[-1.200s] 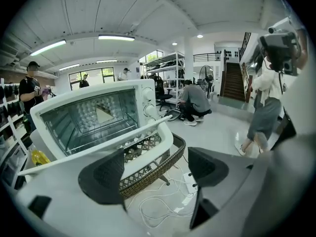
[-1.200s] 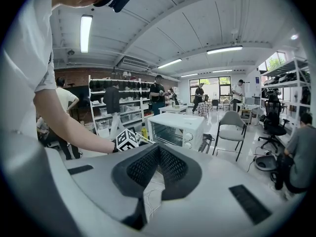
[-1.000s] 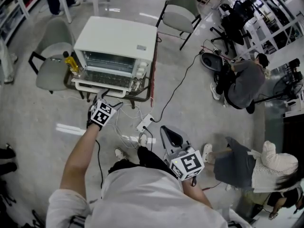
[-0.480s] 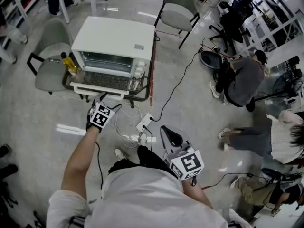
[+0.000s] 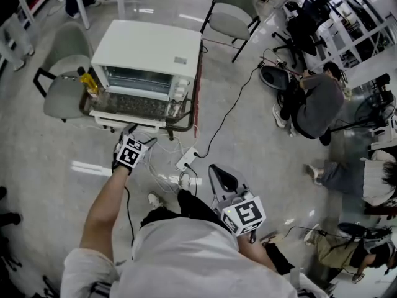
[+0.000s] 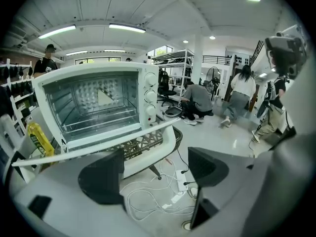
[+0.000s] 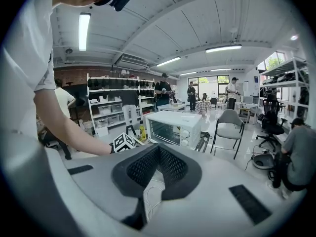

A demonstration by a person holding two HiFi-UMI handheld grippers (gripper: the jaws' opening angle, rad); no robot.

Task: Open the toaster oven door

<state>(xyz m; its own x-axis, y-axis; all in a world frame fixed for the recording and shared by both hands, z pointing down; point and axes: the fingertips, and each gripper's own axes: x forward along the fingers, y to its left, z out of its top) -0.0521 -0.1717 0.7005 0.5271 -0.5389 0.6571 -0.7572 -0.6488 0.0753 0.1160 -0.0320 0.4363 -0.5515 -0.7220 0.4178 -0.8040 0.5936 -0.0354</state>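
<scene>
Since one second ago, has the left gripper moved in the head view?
Yes, slightly: the left gripper has drawn back from the toaster oven, toward the person, judged against the floor power strip.

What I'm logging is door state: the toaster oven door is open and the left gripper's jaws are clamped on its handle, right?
Wrong on the clamp: the toaster oven door is open, but the left gripper view shows the left gripper with jaws apart, off its handle.

I can read no words or numbers anywhere. The grey label (image 5: 180, 60) on top of the toaster oven (image 5: 149, 45) is too small.
</scene>
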